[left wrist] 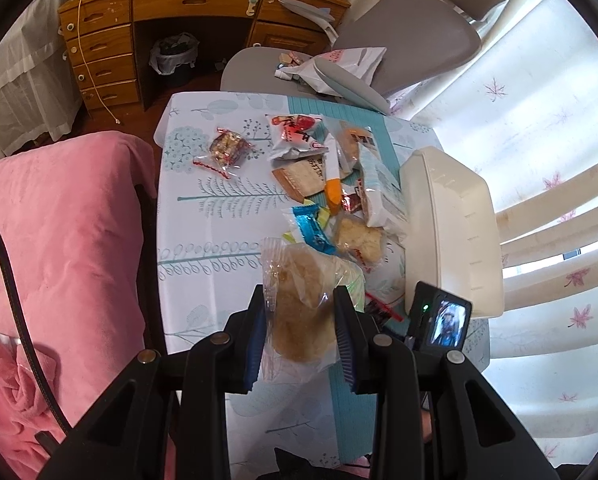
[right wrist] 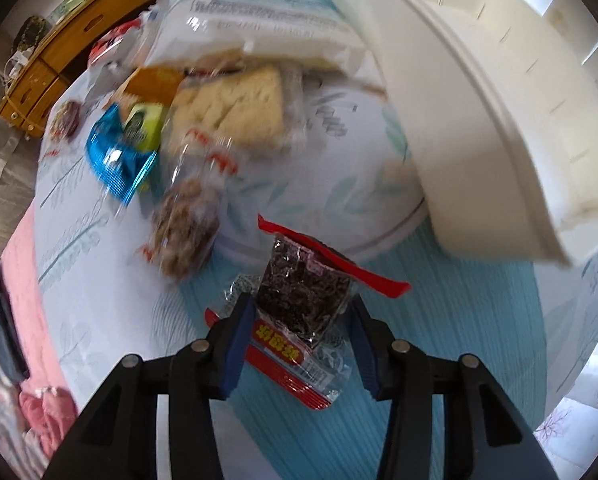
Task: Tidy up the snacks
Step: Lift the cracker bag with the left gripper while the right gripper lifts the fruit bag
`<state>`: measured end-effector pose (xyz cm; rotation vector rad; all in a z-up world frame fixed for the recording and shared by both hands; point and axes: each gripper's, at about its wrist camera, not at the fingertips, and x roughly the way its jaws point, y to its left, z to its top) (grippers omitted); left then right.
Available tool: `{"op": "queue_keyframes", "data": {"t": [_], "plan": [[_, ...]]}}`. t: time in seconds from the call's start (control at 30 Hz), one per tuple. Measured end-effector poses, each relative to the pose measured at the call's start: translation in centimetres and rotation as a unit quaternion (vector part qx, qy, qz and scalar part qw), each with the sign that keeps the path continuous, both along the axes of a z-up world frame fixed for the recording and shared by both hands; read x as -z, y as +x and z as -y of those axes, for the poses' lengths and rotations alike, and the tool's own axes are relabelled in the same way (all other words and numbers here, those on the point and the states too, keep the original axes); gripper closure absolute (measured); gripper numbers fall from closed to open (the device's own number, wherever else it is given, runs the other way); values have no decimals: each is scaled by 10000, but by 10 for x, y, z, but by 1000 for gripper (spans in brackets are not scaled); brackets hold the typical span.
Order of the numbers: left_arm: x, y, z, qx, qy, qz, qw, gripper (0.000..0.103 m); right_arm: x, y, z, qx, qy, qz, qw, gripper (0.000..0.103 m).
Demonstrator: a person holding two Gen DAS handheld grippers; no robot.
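My left gripper [left wrist: 300,296] is shut on a clear packet with a round tan cake [left wrist: 299,316], held above the table's near end. My right gripper [right wrist: 301,304] points down over the teal mat, shut on a red-edged clear packet of dark shreds [right wrist: 305,280]. Its camera body [left wrist: 439,320] shows just right of my left fingers. A white plastic bin [left wrist: 451,232] [right wrist: 479,100] stands at the table's right side, close to both grippers. A loose pile of snack packets [left wrist: 331,184] lies in the middle of the table. It includes a blue wrapper [right wrist: 115,160] and a pale biscuit pack [right wrist: 235,108].
The table carries a leaf-print cloth [left wrist: 203,220] with a teal mat [right wrist: 451,340] on it. A pink padded seat [left wrist: 59,240] sits close on the left. A grey office chair [left wrist: 411,36] holding a bag stands beyond the table, with a wooden desk [left wrist: 179,4] behind it. Curtains hang on the right.
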<state>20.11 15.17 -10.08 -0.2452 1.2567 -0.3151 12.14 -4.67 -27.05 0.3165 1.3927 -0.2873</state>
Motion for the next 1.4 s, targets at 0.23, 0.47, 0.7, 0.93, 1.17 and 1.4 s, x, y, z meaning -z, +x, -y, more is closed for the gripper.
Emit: {"op": "queue_keyframes", "data": {"t": [0.23,0.47,0.7,0.93,1.17,1.4], "plan": [[-6,-20,25,-195,106,3,9998,73,1,-40,-1,-159,1143,-330,9928,58],[-20,-47,52,-652,309,112,9973,73,-38,-45,16,-1021,1807,-149,9781,58],[-42,-64,78,-1246,345,375,9909,73,-90,-36,47,-2010,2202,515,9531,58],[-63,-67,120,-1360,-45,781,9876,73,-135,-18,90,-2622,2065,1468,9312,57],[-69,-54,177,-1236,-313,1173,9849,73,-171,-8,144,-2807,1579,2234,9200,57],[-53,-36,230,-974,-543,1091,9878,73,-178,7,195,-2527,1073,2256,9347,57]]}}
